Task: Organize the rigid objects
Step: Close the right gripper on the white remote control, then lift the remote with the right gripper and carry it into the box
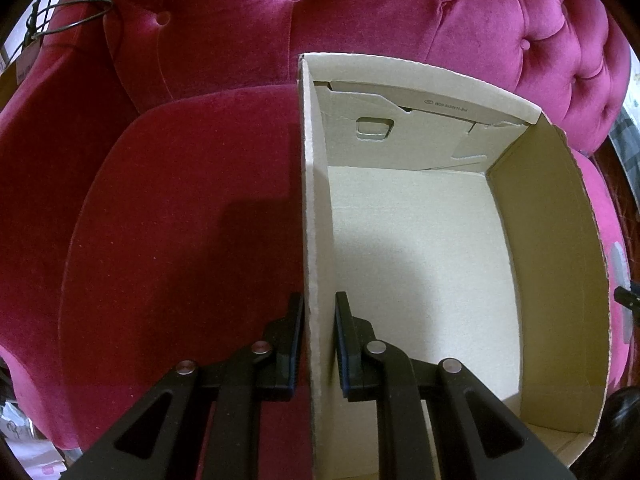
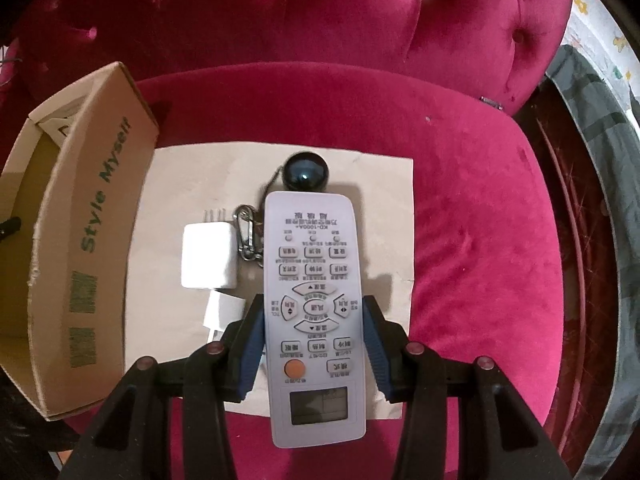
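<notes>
Left gripper point(image 1: 318, 344): clamped on cardboard box point(image 1: 316, 240) wall.
Right gripper point(image 2: 314, 344): gripping white remote point(image 2: 314, 312), lifted above paper sheet point(image 2: 380, 200).

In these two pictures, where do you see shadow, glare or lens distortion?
Left wrist view: the fisheye bends the cardboard box walls into curves, and the left gripper, clamped on the wall, throws a dark shadow on the red cushion. Right wrist view: the black ball shows a small bright glint; the remote in the right gripper is sharp; the corners go dark.
</notes>
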`<state>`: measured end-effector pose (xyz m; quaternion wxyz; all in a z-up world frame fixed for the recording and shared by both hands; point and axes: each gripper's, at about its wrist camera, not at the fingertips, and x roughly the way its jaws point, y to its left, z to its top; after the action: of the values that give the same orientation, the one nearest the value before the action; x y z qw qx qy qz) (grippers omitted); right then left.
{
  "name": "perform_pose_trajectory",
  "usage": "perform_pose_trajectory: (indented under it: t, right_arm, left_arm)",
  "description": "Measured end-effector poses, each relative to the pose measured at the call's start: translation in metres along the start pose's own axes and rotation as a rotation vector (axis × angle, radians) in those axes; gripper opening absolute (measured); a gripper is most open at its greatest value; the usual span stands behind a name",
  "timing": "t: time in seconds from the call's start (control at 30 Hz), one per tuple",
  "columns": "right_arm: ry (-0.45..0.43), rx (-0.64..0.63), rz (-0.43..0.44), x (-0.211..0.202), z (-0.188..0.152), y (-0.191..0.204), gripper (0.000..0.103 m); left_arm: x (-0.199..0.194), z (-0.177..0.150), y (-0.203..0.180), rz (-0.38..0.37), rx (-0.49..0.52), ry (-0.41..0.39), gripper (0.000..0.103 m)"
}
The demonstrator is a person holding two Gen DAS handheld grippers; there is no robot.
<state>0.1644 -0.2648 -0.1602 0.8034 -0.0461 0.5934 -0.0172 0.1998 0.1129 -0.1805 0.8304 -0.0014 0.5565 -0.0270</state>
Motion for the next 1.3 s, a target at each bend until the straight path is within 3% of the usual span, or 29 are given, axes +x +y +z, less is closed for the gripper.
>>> perform_pose_trajectory:
  t: [0.53, 1.3]
  right_arm:
    - [-0.065, -0.048, -0.006, -0.052, 0.016, 0.031, 0.049]
    - [-0.140, -0.158, 0.105, -0.088, 0.055, 0.126, 0.049]
  left_arm:
    - [0.000, 0.001, 0.001, -0.003, -0.003, 0.000, 0.016]
    - [-0.001, 0.001, 0.001, -0.006, -0.002, 0.001, 0.016]
